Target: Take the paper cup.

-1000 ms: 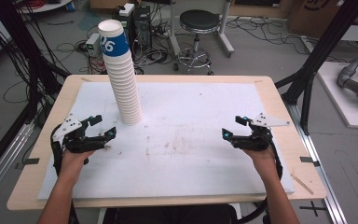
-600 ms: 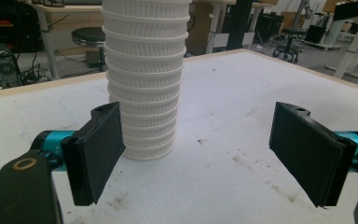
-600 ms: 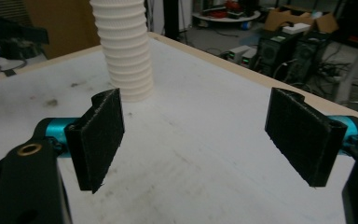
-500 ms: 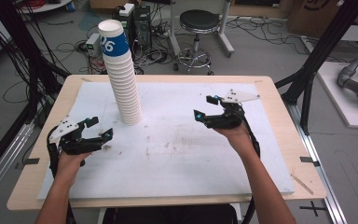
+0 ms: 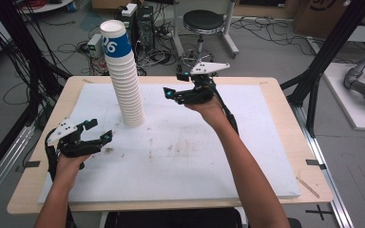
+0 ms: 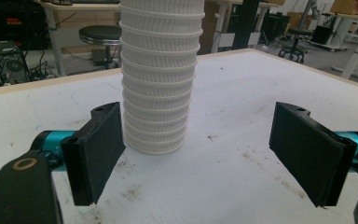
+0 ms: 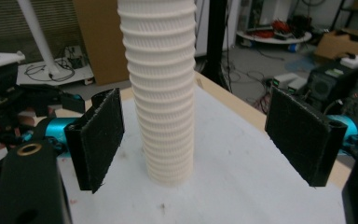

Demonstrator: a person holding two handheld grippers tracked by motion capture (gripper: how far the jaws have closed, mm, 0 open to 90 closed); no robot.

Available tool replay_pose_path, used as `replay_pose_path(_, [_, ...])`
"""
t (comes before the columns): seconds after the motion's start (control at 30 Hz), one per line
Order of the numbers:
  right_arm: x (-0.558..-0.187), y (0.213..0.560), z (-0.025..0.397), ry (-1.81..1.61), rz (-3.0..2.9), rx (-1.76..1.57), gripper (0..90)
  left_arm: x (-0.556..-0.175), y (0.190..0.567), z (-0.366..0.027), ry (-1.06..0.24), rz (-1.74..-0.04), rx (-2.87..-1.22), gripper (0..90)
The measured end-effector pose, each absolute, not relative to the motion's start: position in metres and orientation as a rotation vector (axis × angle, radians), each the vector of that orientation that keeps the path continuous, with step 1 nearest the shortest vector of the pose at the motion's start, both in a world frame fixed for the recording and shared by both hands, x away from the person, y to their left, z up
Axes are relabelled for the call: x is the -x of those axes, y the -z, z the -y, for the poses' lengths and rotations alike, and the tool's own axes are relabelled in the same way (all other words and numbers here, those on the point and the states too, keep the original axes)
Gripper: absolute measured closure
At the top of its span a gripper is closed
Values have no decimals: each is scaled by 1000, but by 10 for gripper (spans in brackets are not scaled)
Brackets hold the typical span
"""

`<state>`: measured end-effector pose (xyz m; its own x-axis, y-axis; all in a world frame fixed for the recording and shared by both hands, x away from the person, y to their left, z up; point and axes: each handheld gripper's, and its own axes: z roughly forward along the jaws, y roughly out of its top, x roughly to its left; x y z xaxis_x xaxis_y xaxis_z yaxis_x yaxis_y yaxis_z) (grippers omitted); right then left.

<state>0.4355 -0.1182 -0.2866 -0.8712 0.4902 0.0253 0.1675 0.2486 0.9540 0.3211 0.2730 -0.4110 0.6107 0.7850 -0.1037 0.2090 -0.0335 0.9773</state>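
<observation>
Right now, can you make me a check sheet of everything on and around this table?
Surface: white mat on a wooden table, with small dark smudges.
Job's things: tall cup stack, upright, top cup blue-printed.
Clutter: nothing seen on the mat.
Grippers: left gripper open, low near the mat; right gripper open, raised and pointing toward the stack, apart from it.
Cables: a black cable runs along the right forearm.
Surroundings: black stool, loose floor wires, black frame posts.

Both grippers spread wide, arms apart

The left gripper sits low at frame left, jaws open; the right gripper is raised at upper centre, forearm outstretched, jaws open.
</observation>
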Motion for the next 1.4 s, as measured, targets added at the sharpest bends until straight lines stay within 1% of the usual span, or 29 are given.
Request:
replay_pose_path(0.37, [-461,272,60,-1699,-2303,-537,200,-323,412,-274,-561,-853,-1572,177])
replay_pose_path(0.67, [-474,264,30,-1724,-2326,-535,200,-324,412,-277,-560,-864,-1558,176])
replay_pose_path(0.9, [-482,257,4,-1708,-2333,-537,198,-323,410,-282,-588,-874,-1541,177])
replay_pose_path(1.0, [-485,259,-6,-1701,-2338,-573,143,-322,405,-285,-611,-888,-1516,176])
replay_pose_path(1.2, [-486,259,-7,-1697,-2319,-571,160,-325,372,-303,-689,-884,-1447,176])
replay_pose_path(1.33, [-485,257,-5,-1681,-2324,-573,169,-337,335,-311,-690,-855,-1459,176])
replay_pose_path(1.37, [-485,257,-5,-1680,-2329,-571,170,-337,335,-311,-690,-855,-1459,176])
replay_pose_path(1.4, [-484,256,-5,-1676,-2333,-565,170,-346,313,-312,-675,-821,-1464,176])
